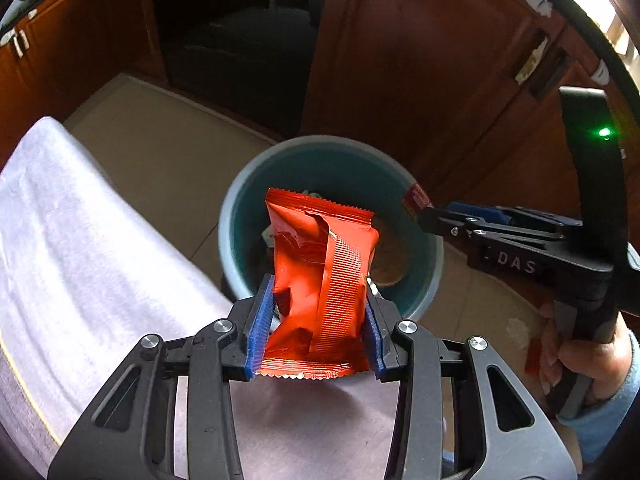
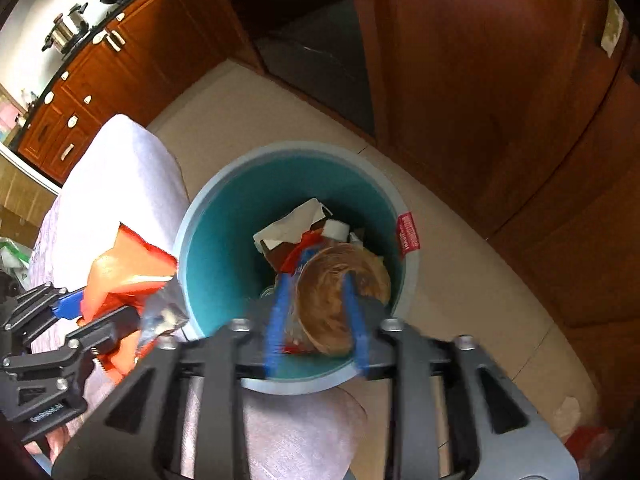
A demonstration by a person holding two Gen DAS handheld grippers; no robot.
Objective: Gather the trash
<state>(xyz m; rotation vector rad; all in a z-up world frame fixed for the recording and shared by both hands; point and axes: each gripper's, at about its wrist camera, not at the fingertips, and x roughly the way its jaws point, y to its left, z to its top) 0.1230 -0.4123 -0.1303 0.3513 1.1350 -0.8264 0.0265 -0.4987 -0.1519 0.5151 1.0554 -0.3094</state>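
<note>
Setting: a kitchen with dark wood cabinets [image 2: 80,92] along the left, a pale tiled floor [image 2: 460,280], and a table under a white cloth [image 1: 80,240] at the near left.
Left gripper: the left gripper [image 1: 316,332] pinches a crumpled orange wrapper [image 1: 320,280] between its blue pads, holding it upright at the bin's near rim, not yet released.
Bin: a round teal bin [image 2: 224,240] stands on the floor just beside the table, a red label [image 2: 408,234] on its far rim.
Bin contents: a torn carton [image 2: 292,224] and a brown round container [image 2: 340,296], among other scraps, already lie inside.
Right gripper: the right gripper [image 2: 316,320] hangs over the bin's mouth with its jaws partly apart and nothing gripped; the brown container appears to lie loose below them.
Floor at right: small scraps [image 2: 576,420] lie on the tiles at the far right, too blurred to identify.
Progress: several pieces are binned; by appearance the orange wrapper and the floor scraps remain.
</note>
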